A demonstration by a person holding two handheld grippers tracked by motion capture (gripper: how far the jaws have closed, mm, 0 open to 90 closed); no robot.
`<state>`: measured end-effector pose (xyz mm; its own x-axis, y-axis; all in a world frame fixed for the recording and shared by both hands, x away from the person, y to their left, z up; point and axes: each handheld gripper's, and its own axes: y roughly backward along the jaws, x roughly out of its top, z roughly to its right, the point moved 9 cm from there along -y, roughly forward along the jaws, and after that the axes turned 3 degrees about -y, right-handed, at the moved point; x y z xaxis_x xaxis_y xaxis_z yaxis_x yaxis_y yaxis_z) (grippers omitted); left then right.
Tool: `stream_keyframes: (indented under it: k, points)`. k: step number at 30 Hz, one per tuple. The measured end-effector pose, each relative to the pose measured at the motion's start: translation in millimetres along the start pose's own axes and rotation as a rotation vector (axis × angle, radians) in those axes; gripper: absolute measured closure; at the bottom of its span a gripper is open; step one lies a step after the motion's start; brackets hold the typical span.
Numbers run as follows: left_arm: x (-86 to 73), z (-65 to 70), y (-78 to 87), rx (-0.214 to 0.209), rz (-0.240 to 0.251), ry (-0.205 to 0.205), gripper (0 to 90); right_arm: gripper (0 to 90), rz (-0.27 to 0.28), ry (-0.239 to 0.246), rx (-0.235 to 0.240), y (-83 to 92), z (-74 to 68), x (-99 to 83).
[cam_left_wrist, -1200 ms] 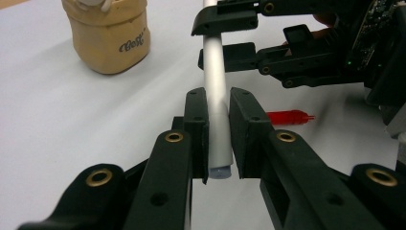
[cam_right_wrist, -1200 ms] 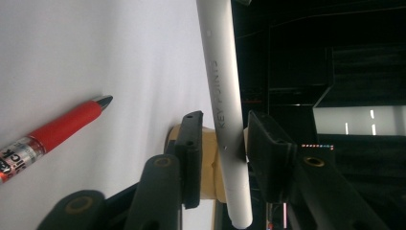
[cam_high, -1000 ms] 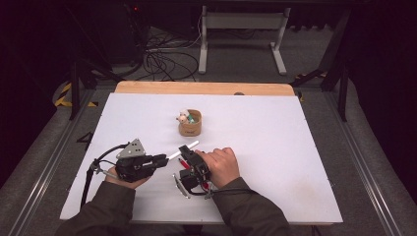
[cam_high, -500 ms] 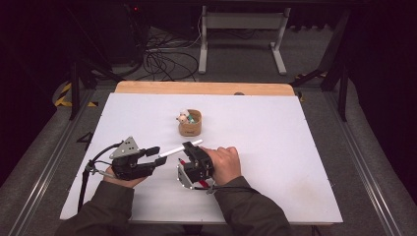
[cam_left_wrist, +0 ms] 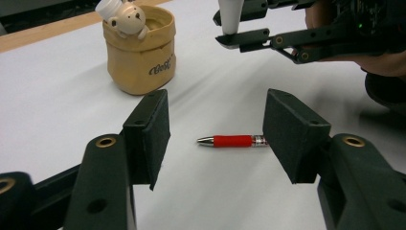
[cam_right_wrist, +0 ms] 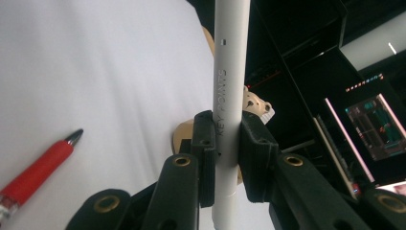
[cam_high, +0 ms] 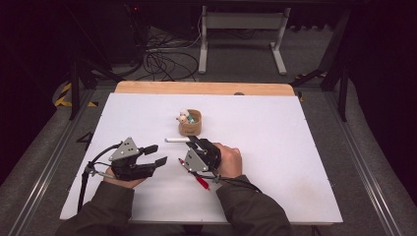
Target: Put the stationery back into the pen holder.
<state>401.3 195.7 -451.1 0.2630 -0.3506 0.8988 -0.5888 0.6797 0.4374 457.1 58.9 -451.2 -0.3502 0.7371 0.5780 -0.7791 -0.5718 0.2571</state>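
Note:
My right gripper (cam_high: 193,143) is shut on a white pen barrel (cam_high: 177,140), which it holds just above the table, pointing left. In the right gripper view the barrel (cam_right_wrist: 230,96) stands upright between the pads. A red pen part (cam_high: 201,181) with a silver tip lies on the white table under the right hand. My left gripper (cam_high: 158,154) rests to the left; its jaws have just been opening and nothing is between them. In the left gripper view the red part (cam_left_wrist: 232,141) lies on the table beyond the pads.
A small tan pouch (cam_high: 190,124) with a toy bear (cam_high: 183,117) on its rim stands just behind the right gripper. The table's white sheet (cam_high: 295,147) ends at a wooden strip (cam_high: 206,88) along the far edge. Cables trail from both grippers.
The left jaws went from shut to open. The right gripper lifted away toward the pouch with the white barrel, which has swung to lie more level.

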Motion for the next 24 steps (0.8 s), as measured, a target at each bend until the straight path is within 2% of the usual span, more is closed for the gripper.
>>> stream_keyframes:
  k: [4,9,13,24]
  points:
    - [-0.3,1.3,-1.4,-0.004,0.004,-0.01,40.7,78.5,0.03,-0.104,0.009,-0.1,5.3,1.1]
    - [-0.8,0.8,-1.7,0.005,0.008,-0.015,38.7,78.4,0.058,-0.19,0.019,-1.4,10.7,2.0]
    - [-0.5,-0.6,-0.7,0.015,0.017,-0.016,38.1,78.4,0.095,-0.287,0.041,-2.9,13.3,5.5]
    - [-0.7,-0.5,-0.9,0.016,0.021,-0.023,37.5,78.4,0.152,-0.462,0.04,-10.5,34.2,6.4]
